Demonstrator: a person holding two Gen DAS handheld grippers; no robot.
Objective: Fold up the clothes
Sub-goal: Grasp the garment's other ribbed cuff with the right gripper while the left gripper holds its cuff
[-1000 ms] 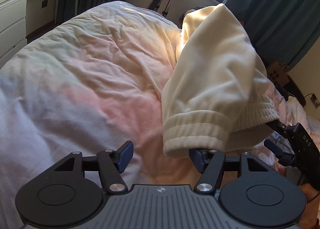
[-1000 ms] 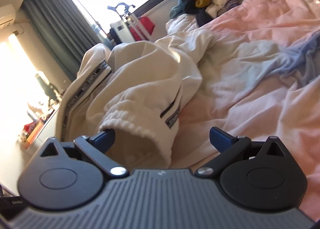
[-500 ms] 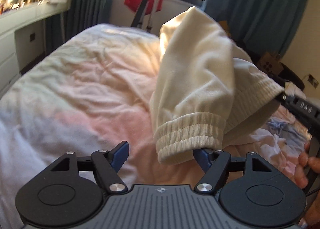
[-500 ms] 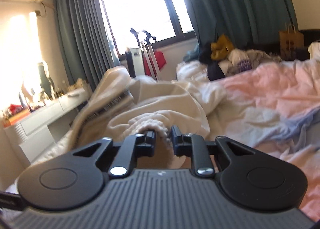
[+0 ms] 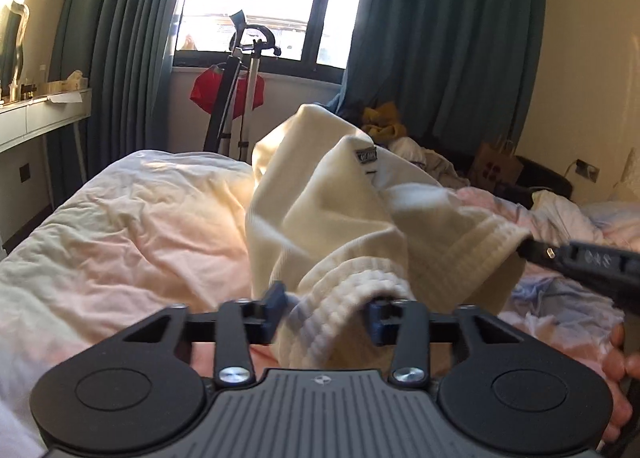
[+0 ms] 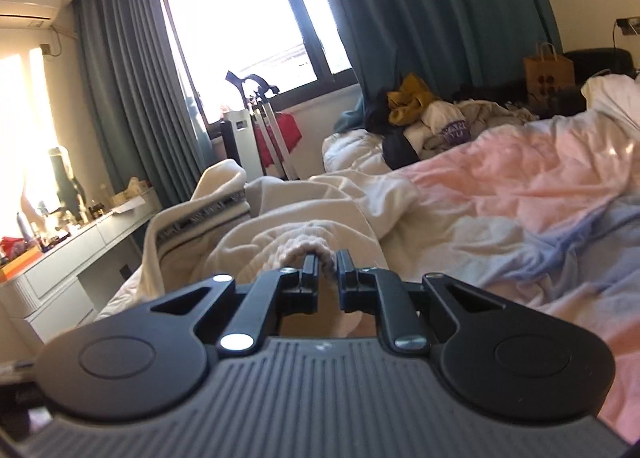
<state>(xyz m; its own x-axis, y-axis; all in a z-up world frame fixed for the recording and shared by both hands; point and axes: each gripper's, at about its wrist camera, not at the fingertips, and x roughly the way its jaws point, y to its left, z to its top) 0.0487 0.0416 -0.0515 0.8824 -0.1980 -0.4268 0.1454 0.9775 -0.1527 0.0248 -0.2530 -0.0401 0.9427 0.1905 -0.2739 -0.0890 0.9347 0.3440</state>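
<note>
A cream garment (image 5: pixel 320 218), apparently a pair of sweatpants with ribbed cuffs, is held lifted above the bed (image 5: pixel 120 226) rather than left lying on it, presumably so that its two ends can be brought level before a fold is laid. In the left wrist view, the left gripper (image 5: pixel 326 304) is set at 6 o'clock with one ribbed cuff (image 5: pixel 348 294) between its jaws, which are closing; the fabric fills the gap, though motion blur leaves it unclear whether both pads already press on it. From there the cloth rises toward 12 o'clock and drapes toward 3 o'clock, where a second ribbed edge (image 5: pixel 496 238) is pulled taut by the right gripper (image 6: pixel 327 262), seen in that view as a dark bar at 3 o'clock with the fingers (image 5: pixel 618 354) of a hand below it. In the right wrist view the right gripper's jaws are nearly pressed together and closing, pinching a bunched ribbed hem (image 6: pixel 308 244) just beyond the tips, with the rest of the garment trailing toward 10 o'clock. Gripping at the thick ribbing is judged a sensible choice, since it gives firm purchase and marks matching edges. A pile of other clothes (image 6: pixel 432 118) is left well apart at 1 o'clock on the far side of the bed.
</note>
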